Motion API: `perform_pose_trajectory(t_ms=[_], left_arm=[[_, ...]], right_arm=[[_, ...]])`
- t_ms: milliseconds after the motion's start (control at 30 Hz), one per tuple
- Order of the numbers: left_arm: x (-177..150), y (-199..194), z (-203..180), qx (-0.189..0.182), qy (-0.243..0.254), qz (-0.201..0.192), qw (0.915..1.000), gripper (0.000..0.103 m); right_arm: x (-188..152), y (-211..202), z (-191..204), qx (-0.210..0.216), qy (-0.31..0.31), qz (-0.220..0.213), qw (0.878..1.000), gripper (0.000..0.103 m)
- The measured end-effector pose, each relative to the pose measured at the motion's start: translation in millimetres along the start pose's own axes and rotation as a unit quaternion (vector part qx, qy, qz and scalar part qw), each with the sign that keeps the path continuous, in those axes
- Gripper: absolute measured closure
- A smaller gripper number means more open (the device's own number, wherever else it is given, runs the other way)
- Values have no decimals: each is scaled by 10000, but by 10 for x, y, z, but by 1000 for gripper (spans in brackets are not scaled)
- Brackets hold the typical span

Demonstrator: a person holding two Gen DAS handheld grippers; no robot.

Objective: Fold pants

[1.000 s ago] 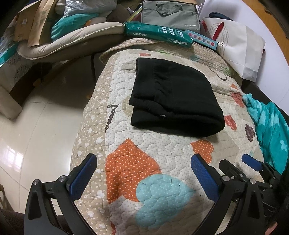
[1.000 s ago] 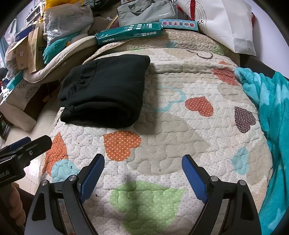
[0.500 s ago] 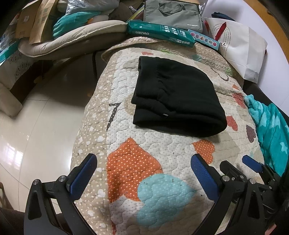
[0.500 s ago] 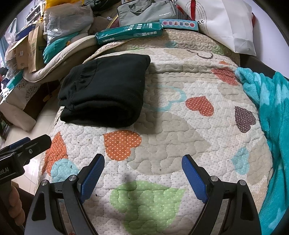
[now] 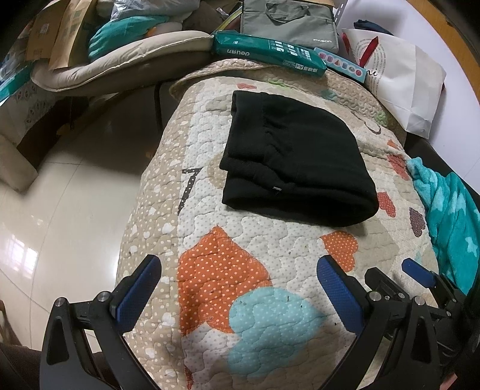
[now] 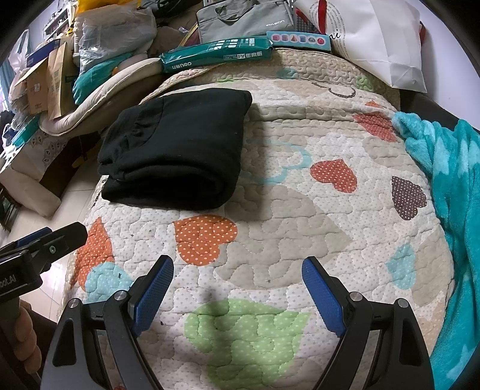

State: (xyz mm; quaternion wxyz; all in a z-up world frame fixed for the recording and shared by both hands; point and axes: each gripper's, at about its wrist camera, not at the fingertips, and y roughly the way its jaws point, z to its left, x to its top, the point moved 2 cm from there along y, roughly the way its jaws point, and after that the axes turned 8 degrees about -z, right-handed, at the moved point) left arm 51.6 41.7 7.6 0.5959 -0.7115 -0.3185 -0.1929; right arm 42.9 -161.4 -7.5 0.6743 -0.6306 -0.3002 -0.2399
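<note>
Black pants (image 5: 295, 157) lie folded into a thick rectangle on the quilted heart-patterned bed cover (image 5: 255, 249), toward its far left part. They also show in the right wrist view, black pants (image 6: 177, 150). My left gripper (image 5: 238, 271) hovers open over the near end of the cover, well short of the pants, nothing between its blue pads. My right gripper (image 6: 237, 271) is likewise open and empty, to the right of the left one. The left gripper's side (image 6: 42, 243) shows at the left edge of the right wrist view, a hand below it.
A teal fleece blanket (image 6: 450, 186) lies along the bed's right side. A green paper pack (image 5: 270, 52), a grey bag (image 5: 289, 22) and a white paper bag (image 5: 405, 78) crowd the far end. Glossy floor (image 5: 60, 210) drops off left of the bed, with cushions and boxes beyond.
</note>
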Motion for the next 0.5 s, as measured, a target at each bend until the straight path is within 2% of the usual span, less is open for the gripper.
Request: perform_pose_trajectory(t_ms=[367, 500], left_arm=[[-1, 6, -8, -153, -46, 95, 9998, 0], [3, 24, -31, -68, -90, 121, 9999, 0]], right_arm=[[-7, 2, 7, 1, 5, 0, 10000, 12], [-9, 1, 9, -8, 0, -1, 10000, 12]])
